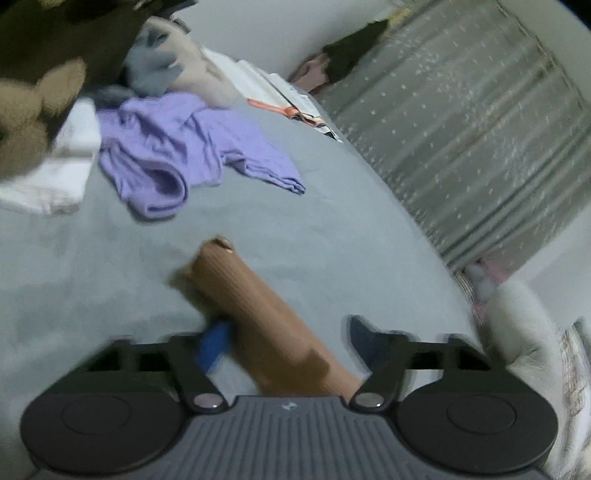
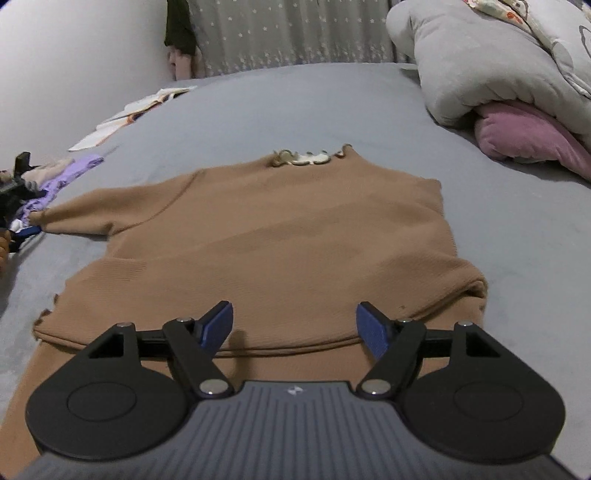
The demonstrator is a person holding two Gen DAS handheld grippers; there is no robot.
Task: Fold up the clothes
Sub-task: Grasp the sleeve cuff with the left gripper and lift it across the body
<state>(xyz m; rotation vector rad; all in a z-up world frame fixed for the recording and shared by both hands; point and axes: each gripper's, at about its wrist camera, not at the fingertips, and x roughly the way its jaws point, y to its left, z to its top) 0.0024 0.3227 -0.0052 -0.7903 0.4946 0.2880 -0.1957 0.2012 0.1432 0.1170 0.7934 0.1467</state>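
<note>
1. Grey bed sheet (image 2: 332, 96) covers the whole work surface; star-patterned curtain (image 2: 280, 33) hangs behind it, well beyond both grippers
2. Brown sweater (image 2: 280, 236) lies flat on the sheet, collar away from the right gripper (image 2: 294, 326), one sleeve (image 2: 92, 210) stretched out to that gripper's left
3. Right gripper: jaws stand wide, blue pads (image 2: 218, 326) apart, nothing pinched; the sweater's lower body lies under and between them, hem fold just behind the fingertips
4. Left gripper (image 1: 284, 339): view blurred; the brown sleeve (image 1: 240, 299) runs between the jaws and past them toward its cuff. One blue pad (image 1: 214, 343) sits against the sleeve, the other stands off to the sleeve's side. Cannot tell whether the sleeve is actually clamped
5. Right wrist view places the left gripper (image 2: 22, 229) at the sleeve cuff, at the far left edge
6. Purple garment (image 1: 173, 155) lies crumpled ahead of the left jaws, well apart from them
7. Grey duvet (image 2: 480, 66) and pink pillow (image 2: 528, 133) lie ahead and to the right of the right jaws
</note>
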